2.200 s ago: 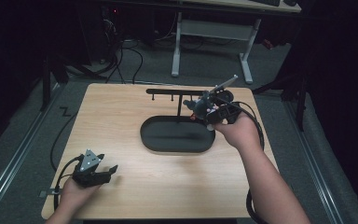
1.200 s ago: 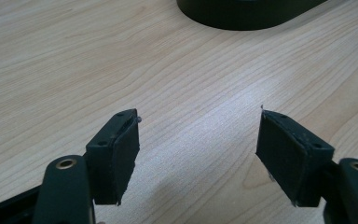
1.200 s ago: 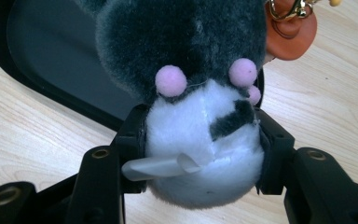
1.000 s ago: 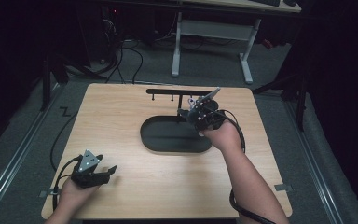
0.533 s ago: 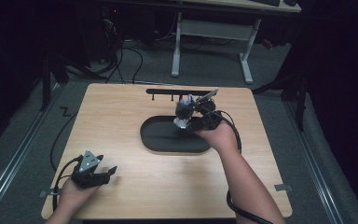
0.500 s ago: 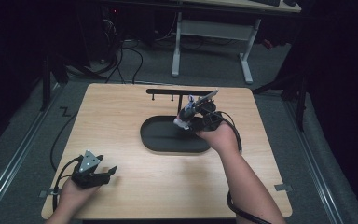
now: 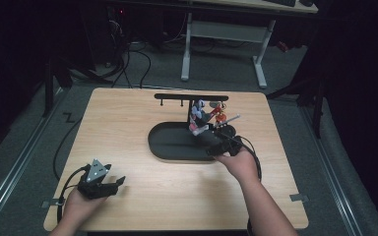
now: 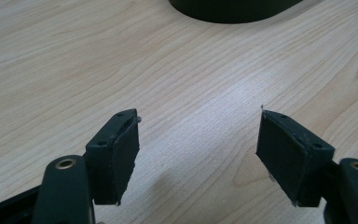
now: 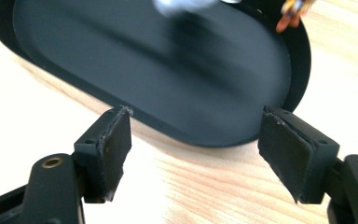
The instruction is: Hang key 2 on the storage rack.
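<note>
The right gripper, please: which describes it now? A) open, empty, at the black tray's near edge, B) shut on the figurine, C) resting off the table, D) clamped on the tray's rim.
A: the right gripper has its jaws apart with nothing between them, before the black tray; the figurine stands on it.

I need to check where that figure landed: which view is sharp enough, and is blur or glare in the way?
High view: sharp, evenly lit table, dark surroundings; the figure reads clearly on the black tray. Right gripper view: the figure is a pale motion-blurred smear at the top edge, the wood is washed out bright, the right gripper is in focus. Left gripper view: crisp wood grain, soft shadows under the left gripper.
</note>
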{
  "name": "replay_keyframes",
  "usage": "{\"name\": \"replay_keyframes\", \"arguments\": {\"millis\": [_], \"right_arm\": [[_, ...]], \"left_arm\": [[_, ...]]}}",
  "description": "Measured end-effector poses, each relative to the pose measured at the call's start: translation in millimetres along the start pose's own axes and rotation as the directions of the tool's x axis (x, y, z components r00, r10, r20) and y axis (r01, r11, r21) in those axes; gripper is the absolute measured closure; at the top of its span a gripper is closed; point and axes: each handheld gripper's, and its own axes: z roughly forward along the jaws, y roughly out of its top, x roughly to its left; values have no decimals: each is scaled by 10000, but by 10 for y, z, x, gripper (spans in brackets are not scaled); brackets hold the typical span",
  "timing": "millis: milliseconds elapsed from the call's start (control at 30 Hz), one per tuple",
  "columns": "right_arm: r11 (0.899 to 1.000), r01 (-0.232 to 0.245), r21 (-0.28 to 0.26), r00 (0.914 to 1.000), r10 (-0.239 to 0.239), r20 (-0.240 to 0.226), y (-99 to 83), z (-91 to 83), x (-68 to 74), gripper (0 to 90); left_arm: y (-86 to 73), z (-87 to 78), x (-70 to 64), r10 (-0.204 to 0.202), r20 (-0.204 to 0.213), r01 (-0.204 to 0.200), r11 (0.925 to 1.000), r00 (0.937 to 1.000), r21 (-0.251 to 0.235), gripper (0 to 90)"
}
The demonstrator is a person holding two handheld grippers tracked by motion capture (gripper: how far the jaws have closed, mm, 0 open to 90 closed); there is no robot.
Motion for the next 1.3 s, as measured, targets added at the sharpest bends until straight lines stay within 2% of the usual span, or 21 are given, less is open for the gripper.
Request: {"name": "replay_keyframes", "arguments": {"millis": [167,200,233,300,333,367,433,500,533,600,667,700,733,800,867,900,1000,1200,1300], "right_arm": [[9953,134,-955,9999,-133,17,-341,84,16,224],[9906,153,-1358,9999,-160,-37,-490,122,19,207],[9906,153,-1358,9999,-160,-37,-490,122,19,207],[9818,71,-1897,10000,-65,36,-712,167,20,175],[9818,71,-1897,10000,-65,36,-712,167,20,175],[9750,-8,-2223,9999,37,128,-858,185,18,160],[9720,-128,-2347,9999,151,81,-929,187,22,158],[9624,-316,-2697,9995,307,-74,-1128,194,26,152],[9624,-316,-2697,9995,307,-74,-1128,194,26,152],[9577,-301,-2861,9995,300,-46,-1241,186,48,150],[9468,-217,-3210,9997,243,40,-1356,158,72,147],[9368,-243,-3491,9997,256,-8,-1427,141,70,147],[9274,-651,-3684,9979,597,-260,-1539,106,43,146],[9245,-737,-3739,9972,627,-415,-1578,63,27,143],[9214,-676,-3826,9977,612,-289,-1589,55,11,143],[9175,-838,-3889,9965,774,-323,-1588,59,-15,143],[9140,-883,-3960,9961,808,-356,-1573,71,-16,144],[9242,-749,-3745,9971,653,-384,-1555,133,29,145],[9224,-798,-3780,9968,704,-386,-1539,134,36,145]], "left_arm": [[4,16,-39,103,132,-104,9999,9999,63,299],[4,19,-45,121,138,-122,9999,9998,47,298],[5,20,-53,166,151,-167,9998,9997,70,298],[9,25,-80,256,213,-257,9996,9994,75,297],[9,25,-80,256,213,-257,9996,9994,75,297],[13,27,-94,309,254,-311,9995,9992,70,297],[16,27,-101,341,283,-343,9994,9990,87,297],[21,33,-124,412,350,-415,9991,9985,87,296],[21,33,-124,412,350,-415,9991,9985,87,296],[21,34,-142,441,418,-445,9990,9982,88,295],[22,29,-162,472,473,-473,9989,9978,11,296],[24,26,-177,470,493,-469,9989,9977,-27,295],[26,25,-186,451,522,-450,9990,9976,-32,296],[31,29,-214,483,570,-480,9988,9972,-56,296],[36,41,-251,615,609,-616,9981,9962,3,295],[40,54,-280,684,624,-689,9976,9957,62,294],[42,62,-299,708,641,-716,9974,9954,101,293],[37,46,-305,837,603,-844,9964,9947,96,291],[30,16,-276,771,548,-774,9970,9955,31,290]]}}
